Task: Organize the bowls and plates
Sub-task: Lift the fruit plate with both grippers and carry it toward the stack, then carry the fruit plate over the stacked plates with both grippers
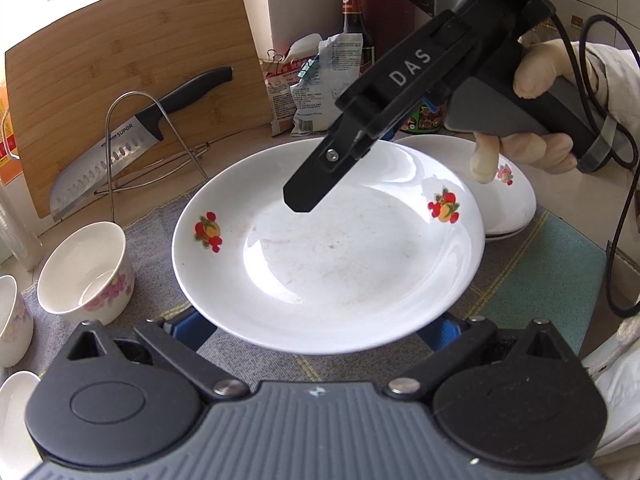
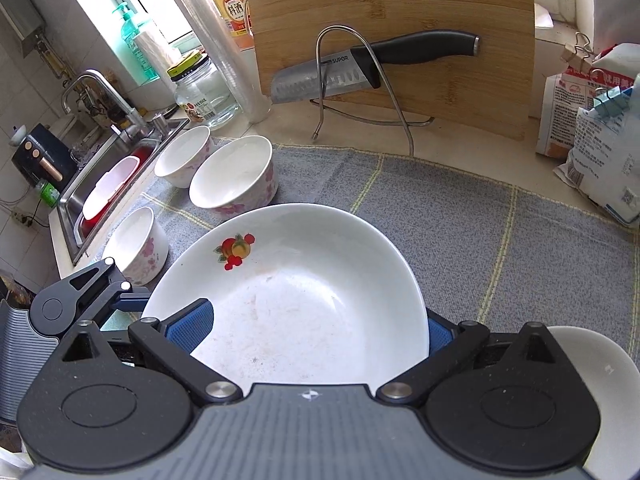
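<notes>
Left wrist view shows a white fruit plate [image 1: 328, 264] up off the gray checked cloth [image 1: 540, 264]. The plate's near edge covers the tips of the left gripper [image 1: 316, 330]. Its two fingers [image 1: 192, 330] are spread wide under that edge, not squeezing. I think they are there like a fork, to help carry the plate.

The right gripper [image 2: 316, 330] comes in from the far side, held by a gloved hand [image 1: 532, 80]. One blue pad [image 2: 192, 326] sits over the plate and the other is under the rim. The jaws stand wide apart, so I cannot tell if they really pinch the plate or just sit around it.

A second fruit plate [image 1: 508, 200] lies on the cloth just behind the first one. I think the lifted plate is meant to go on top of it, so like goes with like. Three pink flower bowls [image 2: 234, 178] wait near the sink [image 2: 100, 184], not stacked yet.
</notes>
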Available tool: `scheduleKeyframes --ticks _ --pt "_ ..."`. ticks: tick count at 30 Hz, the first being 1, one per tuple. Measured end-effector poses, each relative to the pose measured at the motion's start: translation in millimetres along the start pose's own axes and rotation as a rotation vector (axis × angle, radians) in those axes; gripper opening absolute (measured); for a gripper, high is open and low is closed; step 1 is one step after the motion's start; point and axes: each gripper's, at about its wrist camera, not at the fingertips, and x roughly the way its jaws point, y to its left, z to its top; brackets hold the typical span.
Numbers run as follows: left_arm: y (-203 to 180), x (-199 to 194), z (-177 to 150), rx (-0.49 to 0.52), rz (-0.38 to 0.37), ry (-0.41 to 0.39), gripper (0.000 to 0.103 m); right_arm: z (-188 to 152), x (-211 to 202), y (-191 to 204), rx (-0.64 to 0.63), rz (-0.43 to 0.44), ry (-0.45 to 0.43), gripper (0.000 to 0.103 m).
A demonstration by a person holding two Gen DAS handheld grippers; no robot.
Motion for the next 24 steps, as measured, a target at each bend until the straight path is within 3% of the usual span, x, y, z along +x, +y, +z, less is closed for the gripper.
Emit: scheduleKeyframes --ticks 24 --pt "-48.0 16.5 32.2 0.166 -0.161 -0.018 0.102 -44.1 -59.2 -34.6 0.172 -0.129 -0.107 0.103"
